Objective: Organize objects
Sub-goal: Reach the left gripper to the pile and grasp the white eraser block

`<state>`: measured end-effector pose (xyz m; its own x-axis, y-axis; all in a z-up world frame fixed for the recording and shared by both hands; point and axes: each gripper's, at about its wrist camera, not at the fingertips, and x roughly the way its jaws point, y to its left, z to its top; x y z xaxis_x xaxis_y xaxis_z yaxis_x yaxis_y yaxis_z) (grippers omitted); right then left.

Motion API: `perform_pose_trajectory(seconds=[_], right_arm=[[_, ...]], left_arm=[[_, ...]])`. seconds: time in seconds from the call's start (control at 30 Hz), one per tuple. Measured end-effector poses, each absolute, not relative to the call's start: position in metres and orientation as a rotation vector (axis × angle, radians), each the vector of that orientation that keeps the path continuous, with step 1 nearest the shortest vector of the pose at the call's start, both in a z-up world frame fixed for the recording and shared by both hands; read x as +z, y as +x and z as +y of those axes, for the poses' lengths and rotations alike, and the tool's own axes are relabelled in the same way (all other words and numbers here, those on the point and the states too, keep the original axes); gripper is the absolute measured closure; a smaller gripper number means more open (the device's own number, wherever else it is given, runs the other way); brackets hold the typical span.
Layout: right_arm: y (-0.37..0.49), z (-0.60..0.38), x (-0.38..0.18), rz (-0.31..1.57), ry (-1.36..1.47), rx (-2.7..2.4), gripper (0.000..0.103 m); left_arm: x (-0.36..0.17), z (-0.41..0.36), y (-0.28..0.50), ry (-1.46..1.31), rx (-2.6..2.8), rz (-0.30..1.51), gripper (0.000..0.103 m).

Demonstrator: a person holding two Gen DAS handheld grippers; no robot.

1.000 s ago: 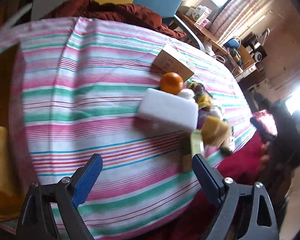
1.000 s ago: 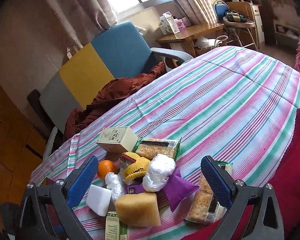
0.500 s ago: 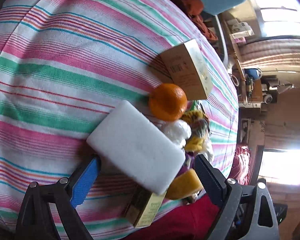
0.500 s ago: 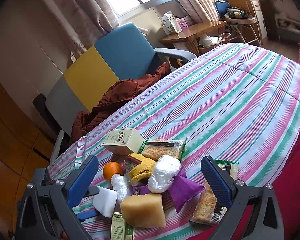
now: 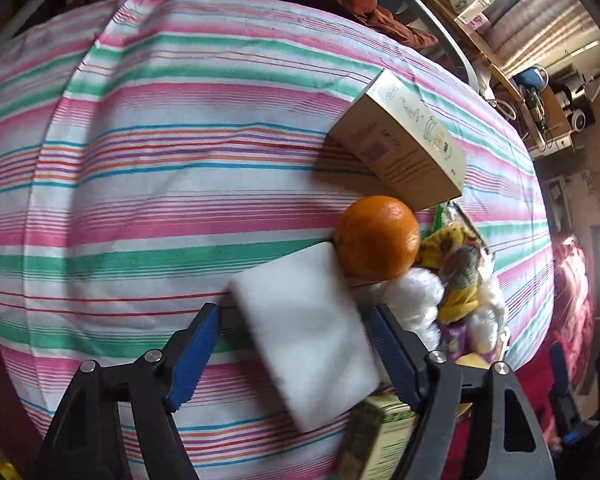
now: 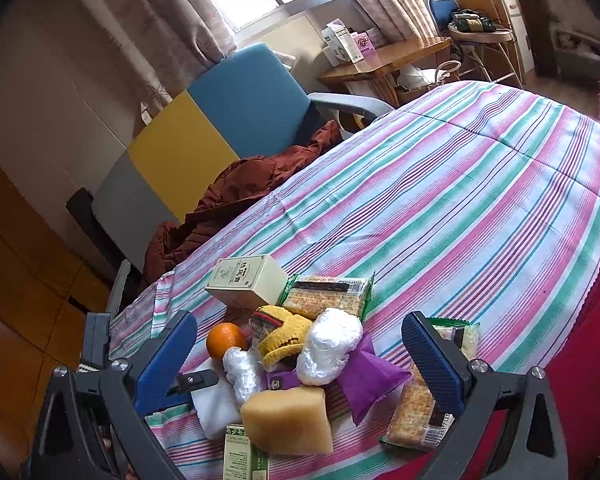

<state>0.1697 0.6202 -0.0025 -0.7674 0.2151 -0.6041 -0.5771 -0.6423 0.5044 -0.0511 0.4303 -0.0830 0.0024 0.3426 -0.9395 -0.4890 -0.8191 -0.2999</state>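
Observation:
A white sponge block (image 5: 308, 336) lies on the striped tablecloth (image 5: 180, 200), between the fingers of my left gripper (image 5: 294, 340). That gripper is open, with a thin gap showing at its left pad. An orange (image 5: 376, 236) touches the block's far corner, and a beige box (image 5: 404, 152) sits behind the orange. My right gripper (image 6: 298, 332) hangs open above the pile of things. In the pile are a plastic-wrapped white bundle (image 6: 332, 344), a yellow knitted item (image 6: 280, 336), a purple pouch (image 6: 372, 376) and a tan sponge (image 6: 288, 420).
Two cracker packs (image 6: 328, 296) (image 6: 416, 408) and a green carton (image 6: 244, 456) lie around the pile near the table's front edge. A blue, yellow and grey chair (image 6: 204, 128) holding a rust-brown cloth (image 6: 236, 200) stands behind the table. A wooden side table (image 6: 384, 64) is beyond it.
My left gripper has swung in around the white sponge block and its fingers have drawn closer together. The right gripper has barely moved.

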Motion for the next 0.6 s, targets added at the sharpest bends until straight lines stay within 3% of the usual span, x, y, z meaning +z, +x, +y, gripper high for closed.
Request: perform_pose_trajectory(seconds=[0.1,0.33,0.6], right_arm=[[0.17,0.62,-0.003,0.978,-0.701,2.391,0.0],[0.169,0.62,-0.004,0.973,-0.708,2.384,0.0],[0.169,0.62,-0.004,0.974,-0.711,2.382,0.0]], left_arm=[[-0.083,0.427,-0.046,-1.672,1.889,0.224,0.026],[-0.072,0.437,-0.038,-1.623,1.924,0.207,0.027],[-0.093,0.467,-0.025,-1.532,2.005,0.406,0.027]])
